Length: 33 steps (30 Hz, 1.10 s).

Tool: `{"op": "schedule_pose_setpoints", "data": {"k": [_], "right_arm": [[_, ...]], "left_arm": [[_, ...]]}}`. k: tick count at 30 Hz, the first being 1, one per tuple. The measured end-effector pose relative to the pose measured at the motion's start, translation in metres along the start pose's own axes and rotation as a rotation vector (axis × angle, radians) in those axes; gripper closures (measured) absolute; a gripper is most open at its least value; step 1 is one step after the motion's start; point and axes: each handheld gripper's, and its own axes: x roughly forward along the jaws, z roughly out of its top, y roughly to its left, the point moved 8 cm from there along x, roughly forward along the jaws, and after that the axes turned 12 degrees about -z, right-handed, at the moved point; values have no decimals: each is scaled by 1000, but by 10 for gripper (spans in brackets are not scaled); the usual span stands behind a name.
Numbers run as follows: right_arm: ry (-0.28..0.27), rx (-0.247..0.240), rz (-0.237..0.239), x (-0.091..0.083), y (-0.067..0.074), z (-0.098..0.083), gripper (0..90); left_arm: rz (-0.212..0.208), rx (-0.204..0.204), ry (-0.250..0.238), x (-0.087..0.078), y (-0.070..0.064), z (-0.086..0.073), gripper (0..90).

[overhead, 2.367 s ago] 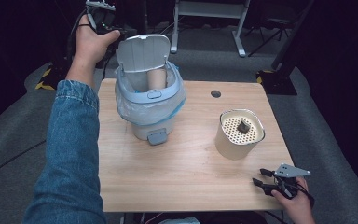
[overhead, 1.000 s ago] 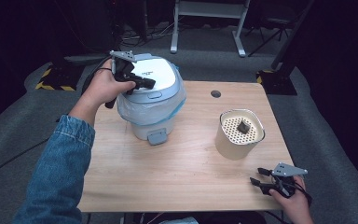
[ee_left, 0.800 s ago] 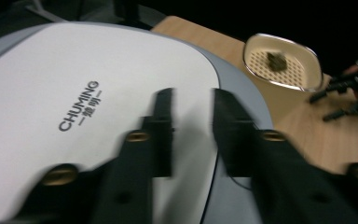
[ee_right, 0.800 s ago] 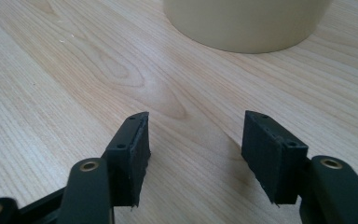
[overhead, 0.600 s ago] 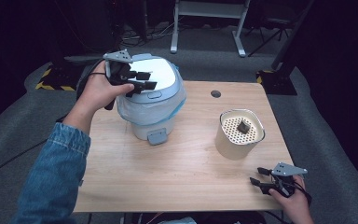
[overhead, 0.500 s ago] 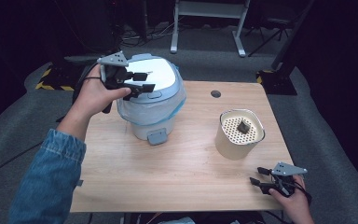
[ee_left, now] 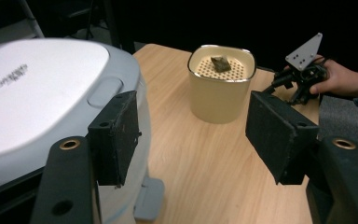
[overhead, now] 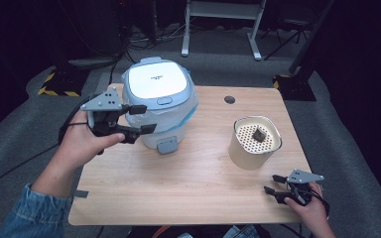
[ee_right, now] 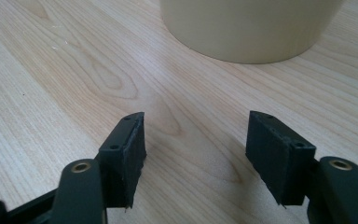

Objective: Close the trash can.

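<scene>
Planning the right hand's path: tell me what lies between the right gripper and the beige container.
Bare wood only: in the high view nothing lies on the table between the right gripper and the container.

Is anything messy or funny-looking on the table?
Nothing is spilled or broken. One odd bit: a clear plastic bag sticks out from under the lid of the white bin. A small dark lump sits on the cream pot with its holed top.

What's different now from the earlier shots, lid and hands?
The bin lid, open earlier, is now shut. The left gripper has left it and drawn back to the bin's left side, its jaws just opening, nothing between them. The right gripper and the cream container stayed put.
</scene>
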Motion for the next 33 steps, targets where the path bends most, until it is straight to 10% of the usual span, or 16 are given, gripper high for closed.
{"op": "schedule_pose_setpoints", "data": {"k": [10,16,25,33], "right_arm": [[0,-2,4,0,0,0,374],[0,-3,4,0,0,0,374],[-1,-6,3,0,0,0,373],[0,-5,1,0,0,0,363]], "left_arm": [[154,-22,81,-22,-30,-59,354],[122,-96,87,-15,-43,-109,354],[115,-178,119,18,-38,-173,353],[206,-247,175,38,-21,-218,344]]}}
